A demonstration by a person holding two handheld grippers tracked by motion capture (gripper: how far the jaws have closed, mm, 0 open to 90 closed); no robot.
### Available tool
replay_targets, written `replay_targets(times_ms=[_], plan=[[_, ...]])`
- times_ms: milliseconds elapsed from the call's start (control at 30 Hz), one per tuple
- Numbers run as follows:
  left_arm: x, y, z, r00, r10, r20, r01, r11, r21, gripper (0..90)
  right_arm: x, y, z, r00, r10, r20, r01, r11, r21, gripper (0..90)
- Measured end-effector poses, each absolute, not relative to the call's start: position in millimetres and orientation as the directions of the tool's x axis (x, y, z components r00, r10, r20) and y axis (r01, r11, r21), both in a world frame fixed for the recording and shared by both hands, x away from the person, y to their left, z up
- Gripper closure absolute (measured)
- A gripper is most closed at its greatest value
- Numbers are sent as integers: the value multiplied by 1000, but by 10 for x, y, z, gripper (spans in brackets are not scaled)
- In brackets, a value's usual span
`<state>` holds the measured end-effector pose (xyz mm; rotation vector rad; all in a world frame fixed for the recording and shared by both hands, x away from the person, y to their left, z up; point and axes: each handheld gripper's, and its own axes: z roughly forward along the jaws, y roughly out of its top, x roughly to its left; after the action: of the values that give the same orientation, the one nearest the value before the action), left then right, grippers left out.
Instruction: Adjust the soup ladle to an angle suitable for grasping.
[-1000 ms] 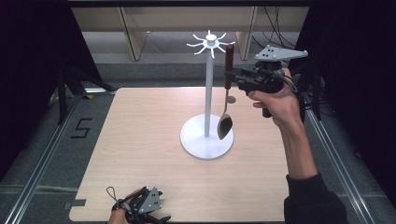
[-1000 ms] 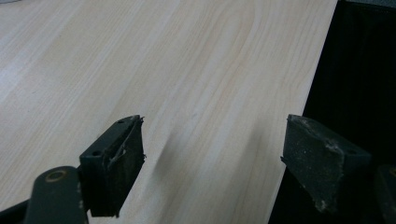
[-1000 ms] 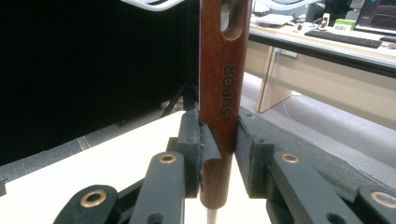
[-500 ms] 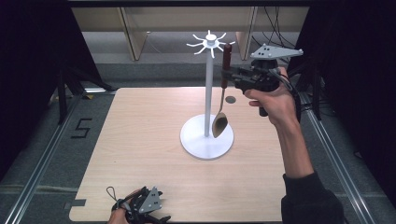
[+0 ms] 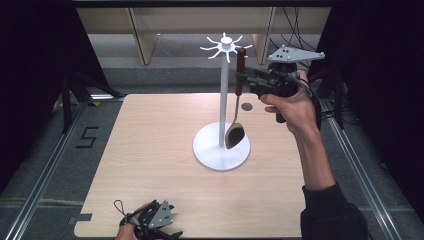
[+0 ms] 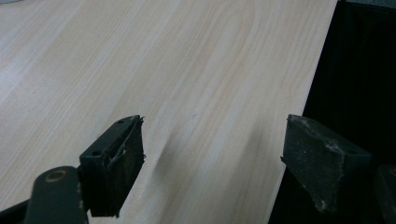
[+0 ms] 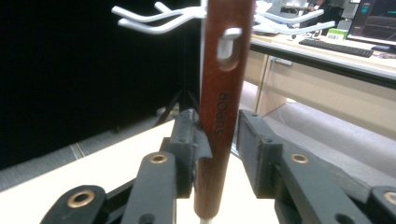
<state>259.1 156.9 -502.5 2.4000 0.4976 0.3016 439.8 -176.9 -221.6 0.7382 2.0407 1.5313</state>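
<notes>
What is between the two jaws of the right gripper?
The brown spoon handle stands between the jaws of the right gripper, its slot already over a white hook. The jaws have just been opening; a gap shows beside the right one, in the right gripper view.

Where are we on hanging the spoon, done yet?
Nearly done. The spoon already hangs on a hook of the white stand; the hook passes through its handle hole. The right gripper has just been opening, a gap showing at one jaw, handle between them. Left: back it away. The left gripper idles open at the table's edge.
</notes>
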Motion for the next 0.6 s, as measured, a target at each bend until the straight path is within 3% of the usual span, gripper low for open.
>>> replay_targets(times_ms=[400, 600], plan=[[2594, 1569, -5028, 900, 426, 87, 274, -712, 646, 198, 4239, -1863, -2308, -743, 664, -80, 126, 256, 958, 393], [2596, 1566, -5030, 899, 430, 89, 276, -713, 645, 198, 4151, -1906, -2433, -728, 676, -119, 128, 304, 944, 309]])
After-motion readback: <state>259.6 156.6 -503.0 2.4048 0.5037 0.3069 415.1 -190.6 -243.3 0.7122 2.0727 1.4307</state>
